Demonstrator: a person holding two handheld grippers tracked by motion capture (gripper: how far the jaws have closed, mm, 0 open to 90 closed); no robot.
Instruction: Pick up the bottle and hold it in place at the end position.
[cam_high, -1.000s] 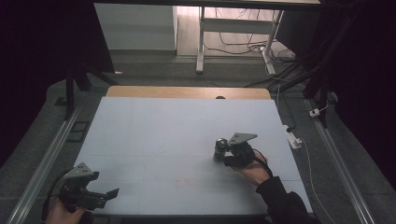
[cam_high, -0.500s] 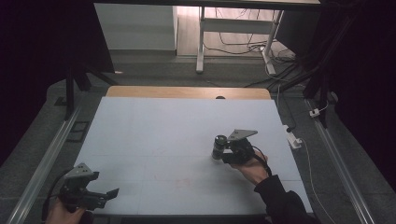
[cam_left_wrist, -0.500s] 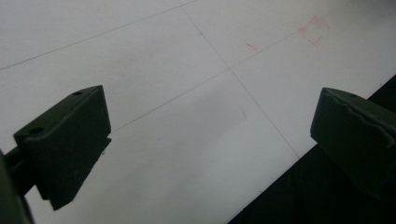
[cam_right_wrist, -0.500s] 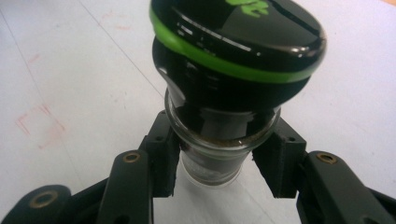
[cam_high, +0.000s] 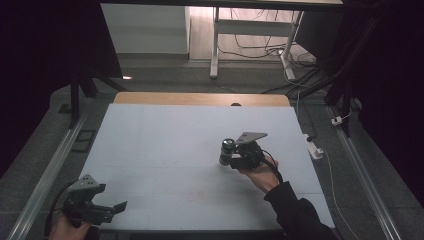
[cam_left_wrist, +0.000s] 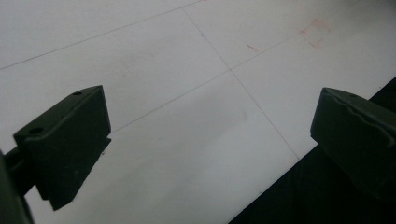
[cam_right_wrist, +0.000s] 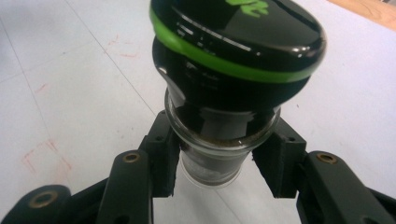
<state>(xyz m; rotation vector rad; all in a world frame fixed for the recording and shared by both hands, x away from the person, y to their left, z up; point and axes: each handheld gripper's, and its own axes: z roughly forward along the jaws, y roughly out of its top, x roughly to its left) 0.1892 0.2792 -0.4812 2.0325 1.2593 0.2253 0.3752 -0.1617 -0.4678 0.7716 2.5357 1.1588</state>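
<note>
A glass grinder (cam_right_wrist: 219, 154) with a glossy black cap (cam_right_wrist: 238, 42) and a green band sits between the jaws of my right gripper (cam_right_wrist: 217, 161), which is shut on its glass neck. In the high view the grinder (cam_high: 227, 150) and right gripper (cam_high: 234, 159) are right of the white table's (cam_high: 165, 130) middle, with a hand behind them. Whether the grinder touches the table I cannot tell. My left gripper (cam_high: 119, 206) is at the table's near left corner, its jaws wide apart over bare white surface (cam_left_wrist: 205, 102) and holding nothing.
A wooden strip (cam_high: 200, 98) runs along the table's far edge. Faint red pen marks (cam_left_wrist: 315, 33) lie on the near middle of the board. A white power strip (cam_high: 314, 148) and cables lie on the floor to the right. Metal rails (cam_high: 45, 180) flank the table.
My right gripper has carried the grinder slightly left and farther from the person. The left gripper has stayed in place.
</note>
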